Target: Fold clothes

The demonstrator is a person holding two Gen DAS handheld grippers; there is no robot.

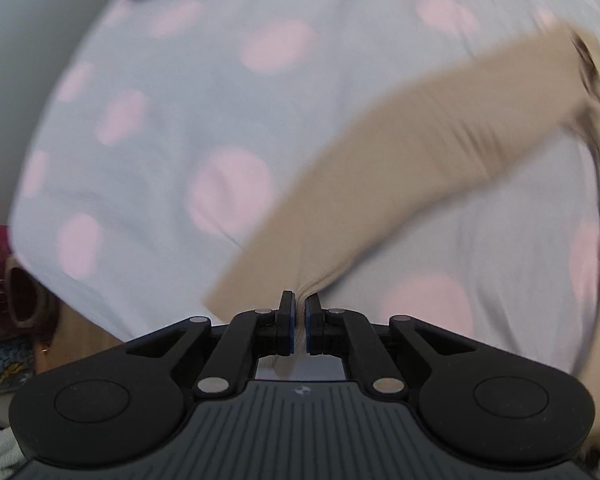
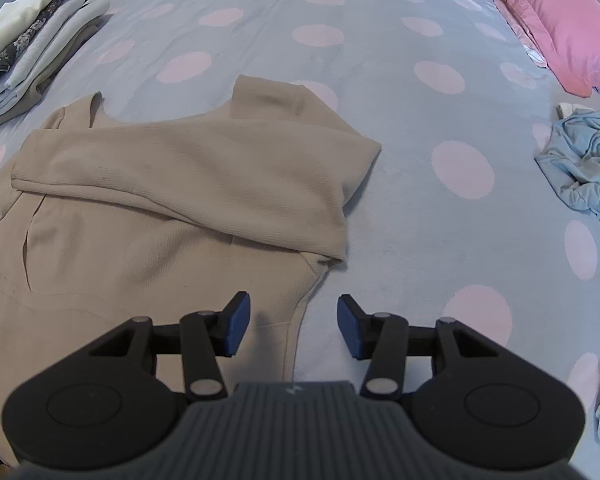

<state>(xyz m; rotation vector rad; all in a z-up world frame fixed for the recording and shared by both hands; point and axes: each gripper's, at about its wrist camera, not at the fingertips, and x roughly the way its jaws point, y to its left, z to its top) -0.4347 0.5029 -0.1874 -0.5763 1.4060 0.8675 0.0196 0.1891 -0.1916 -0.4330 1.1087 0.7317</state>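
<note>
A beige ribbed top [image 2: 148, 208] lies on the bed, its right sleeve folded across the chest. My right gripper [image 2: 293, 326] hovers open above the top's lower right hem edge, nothing between its blue pads. In the blurred left wrist view, my left gripper [image 1: 299, 316] is shut on the cuff end of the top's other beige sleeve [image 1: 400, 172], which stretches away up and to the right over the bedspread. The left gripper itself is out of the right wrist view.
The bed has a pale blue cover with pink dots [image 2: 340, 40]. A stack of folded clothes [image 2: 32, 36] sits at the far left. A pink pillow [image 2: 560, 20] lies far right, above a heap of unfolded light blue clothes [image 2: 580, 160].
</note>
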